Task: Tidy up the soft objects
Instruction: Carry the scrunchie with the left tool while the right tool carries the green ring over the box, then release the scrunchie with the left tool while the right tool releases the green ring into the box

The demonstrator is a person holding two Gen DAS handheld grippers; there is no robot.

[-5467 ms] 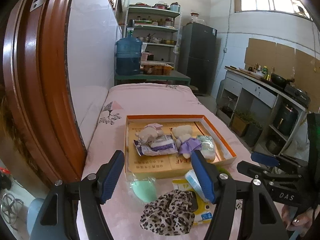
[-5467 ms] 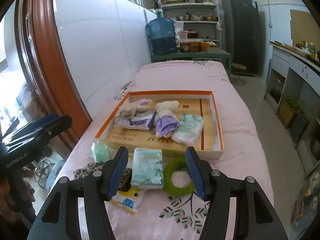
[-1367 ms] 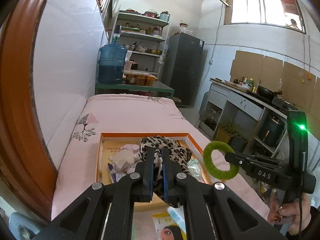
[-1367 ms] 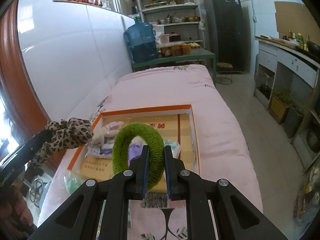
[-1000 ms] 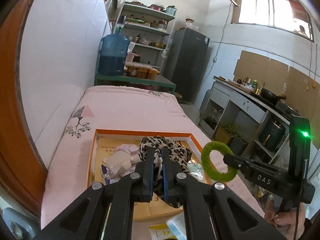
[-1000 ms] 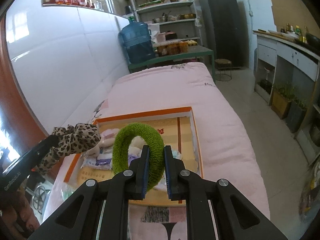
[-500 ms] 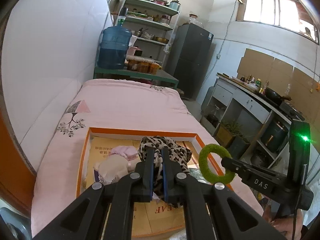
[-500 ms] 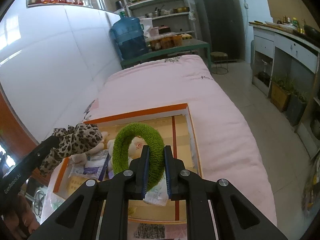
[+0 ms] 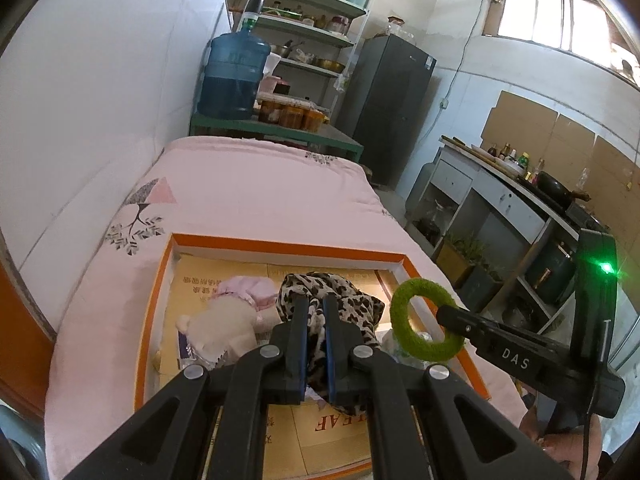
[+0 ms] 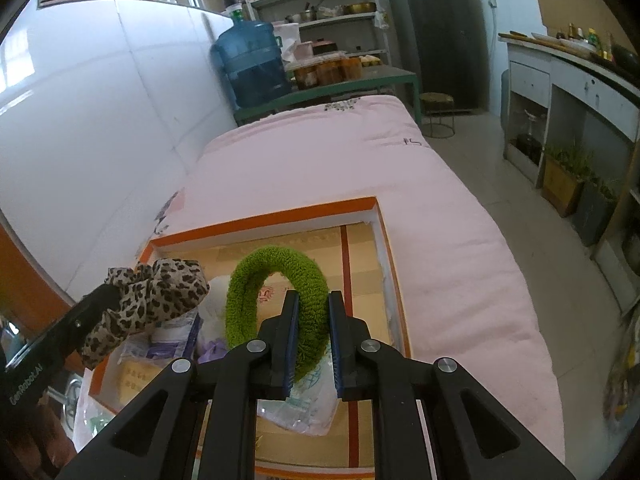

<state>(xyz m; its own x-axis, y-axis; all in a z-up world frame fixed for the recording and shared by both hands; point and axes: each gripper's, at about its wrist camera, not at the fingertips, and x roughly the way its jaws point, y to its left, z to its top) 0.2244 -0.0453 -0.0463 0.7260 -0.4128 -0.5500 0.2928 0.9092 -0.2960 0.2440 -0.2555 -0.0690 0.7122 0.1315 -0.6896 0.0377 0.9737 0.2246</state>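
Nearest the cameras, the left gripper (image 9: 316,336) is pinching a leopard-print scrunchie (image 9: 340,300) and the right gripper (image 10: 313,340) is pinching a fuzzy green ring (image 10: 276,304), both being held in the air above an orange-rimmed box (image 9: 280,245). Beneath them, a plush bear (image 9: 224,328) and soft packets are lying in the box, which is sitting on a pink bed (image 9: 256,192). This looks like the placing step; next, each gripper is likely needing to lower and spread over a free patch of the box floor.

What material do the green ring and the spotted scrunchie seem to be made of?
Green ring: looks like fuzzy terry or chenille fabric, matte, with a nubby looped pile. Spotted scrunchie: seems thin woven cloth in leopard print, gathered into soft ruffles; the exact fibre cannot be told.
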